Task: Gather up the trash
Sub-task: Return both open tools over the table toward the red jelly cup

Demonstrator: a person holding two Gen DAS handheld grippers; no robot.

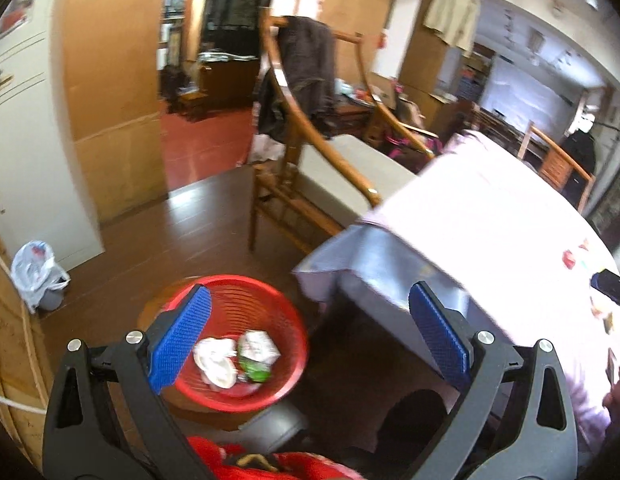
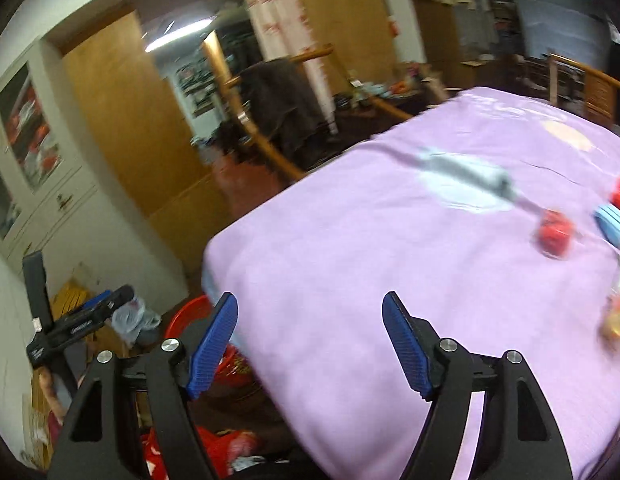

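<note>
right gripper (image 2: 310,348) jaws apart, empty | crumpled red wrapper (image 2: 554,236) far right on lilac tablecloth (image 2: 350,260) | left gripper (image 1: 310,336) spread, empty, over red mesh basket (image 1: 285,312)

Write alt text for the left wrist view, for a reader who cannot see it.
The open, empty left gripper points down at a red basket on the dark floor, which holds crumpled white paper and a green-and-white wrapper. To the right is a table under a lilac cloth, with a wooden chair behind.
</note>
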